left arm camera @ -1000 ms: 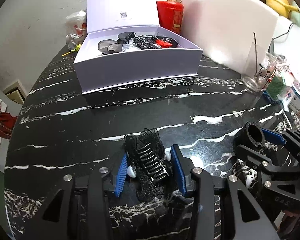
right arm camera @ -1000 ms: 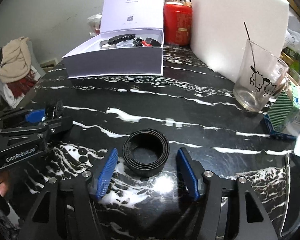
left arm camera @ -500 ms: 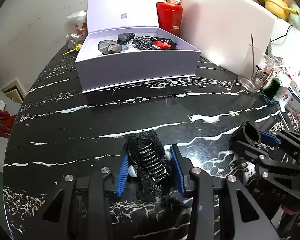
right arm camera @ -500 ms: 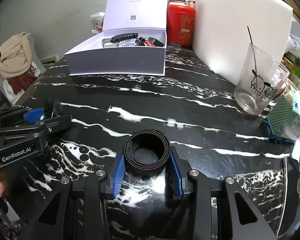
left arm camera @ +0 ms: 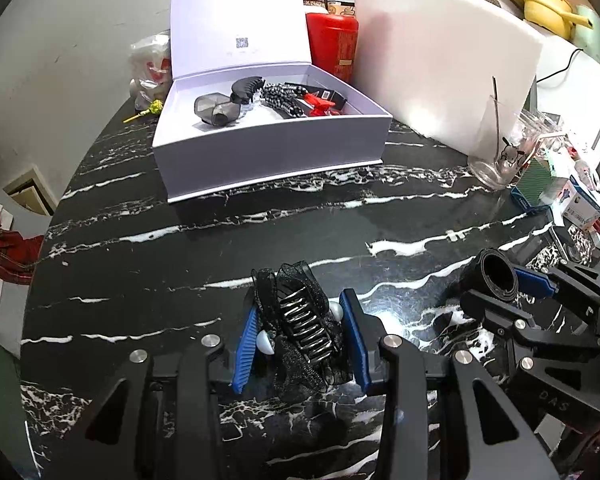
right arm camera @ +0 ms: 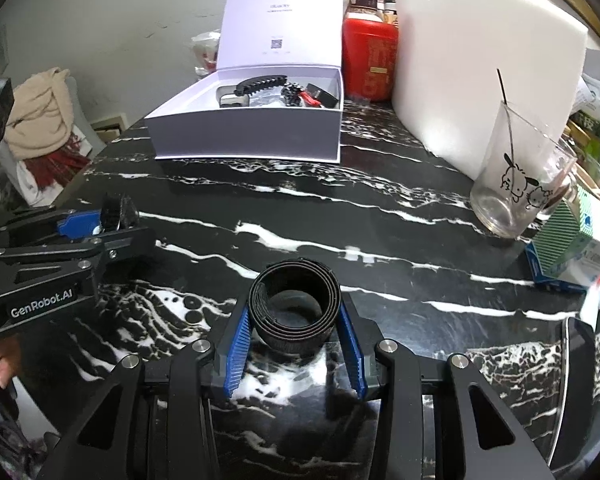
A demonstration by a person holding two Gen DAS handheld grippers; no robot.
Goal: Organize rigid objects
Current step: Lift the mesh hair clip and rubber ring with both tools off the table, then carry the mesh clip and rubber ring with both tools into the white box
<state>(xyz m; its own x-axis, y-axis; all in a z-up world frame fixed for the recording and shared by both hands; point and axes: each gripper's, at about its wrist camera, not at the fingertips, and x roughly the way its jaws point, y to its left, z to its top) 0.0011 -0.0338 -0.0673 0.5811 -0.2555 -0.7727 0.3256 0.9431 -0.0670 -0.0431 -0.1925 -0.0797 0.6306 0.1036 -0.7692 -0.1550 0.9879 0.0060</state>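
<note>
Near the tabletop's front edge, the left gripper (left arm camera: 300, 340) pinches a black hair clip (left arm camera: 300, 320), and the right gripper (right arm camera: 296, 336) pinches a coiled strap (right arm camera: 294, 312). Toward the far edge stands the open white box (left arm camera: 268, 152), holding other clips.

I'm in a home kitchen/dining spot: marble table (left arm camera: 180, 248), cartoon glass (right arm camera: 516, 184), yellow pot (left arm camera: 548, 4), food jars.

bare marble table (right arm camera: 380, 216) ahead, white box (right arm camera: 252, 140) beyond (glass (right arm camera: 516, 184) rightward)
</note>
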